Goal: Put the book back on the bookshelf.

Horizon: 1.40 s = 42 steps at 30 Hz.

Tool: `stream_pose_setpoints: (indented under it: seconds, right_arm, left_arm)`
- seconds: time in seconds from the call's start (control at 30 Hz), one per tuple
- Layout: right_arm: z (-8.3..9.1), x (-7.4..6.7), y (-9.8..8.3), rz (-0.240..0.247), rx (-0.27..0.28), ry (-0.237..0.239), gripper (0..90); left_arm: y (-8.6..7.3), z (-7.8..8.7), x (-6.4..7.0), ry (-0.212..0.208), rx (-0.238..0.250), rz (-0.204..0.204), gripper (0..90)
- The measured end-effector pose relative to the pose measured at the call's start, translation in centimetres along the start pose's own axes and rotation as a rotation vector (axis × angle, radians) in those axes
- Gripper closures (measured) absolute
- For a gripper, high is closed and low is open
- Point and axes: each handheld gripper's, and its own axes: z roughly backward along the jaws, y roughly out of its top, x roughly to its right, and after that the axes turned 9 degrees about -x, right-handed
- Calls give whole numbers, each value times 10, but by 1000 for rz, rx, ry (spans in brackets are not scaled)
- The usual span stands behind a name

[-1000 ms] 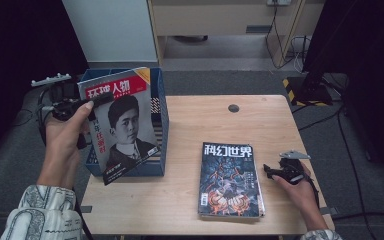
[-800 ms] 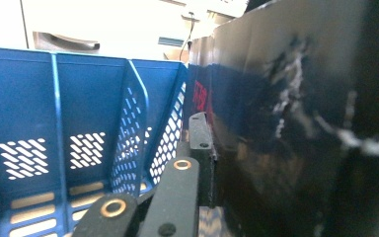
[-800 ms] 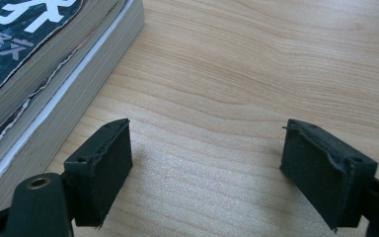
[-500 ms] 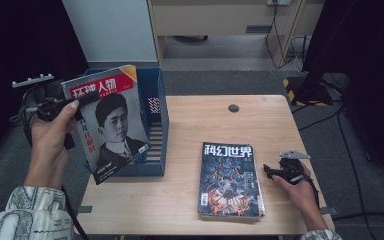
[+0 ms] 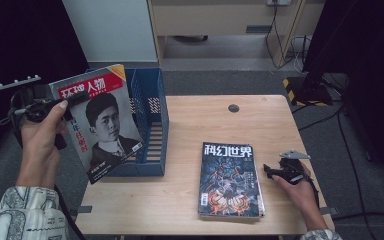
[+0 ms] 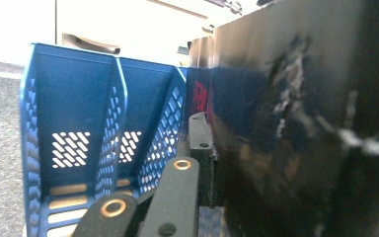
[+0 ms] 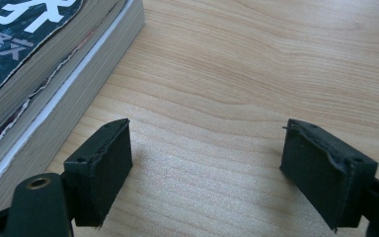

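Black grippers with brass-ringed screws, square black fingers [image 7: 103, 168], trailing cables; a pale paisley-patterned sleeve [image 5: 22, 215].

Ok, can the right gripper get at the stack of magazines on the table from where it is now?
Probably yes. The right gripper rests open on the table beside the stack of magazines, jaws pointed at its right edge, with bare wood between them and nothing held.

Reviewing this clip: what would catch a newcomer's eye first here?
The portrait magazine, red-titled, held in the air by the left gripper at the table's left edge, in front of the blue file rack. Next, the dark-covered magazine stack lying flat on the wooden table, with the right gripper open and empty beside it.
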Motion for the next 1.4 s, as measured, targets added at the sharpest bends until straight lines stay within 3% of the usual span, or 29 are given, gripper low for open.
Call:
stream_pose_setpoints:
  seconds: [0.87, 1.4]
  right_arm:
    - [0, 0, 0, 0, 0, 0, 195]
    - [0, 0, 0, 0, 0, 0, 195]
  left_arm:
    - [2, 33, -19, 59, 59, 10, 862]
    - [4, 40, -23, 85, 85, 15, 862]
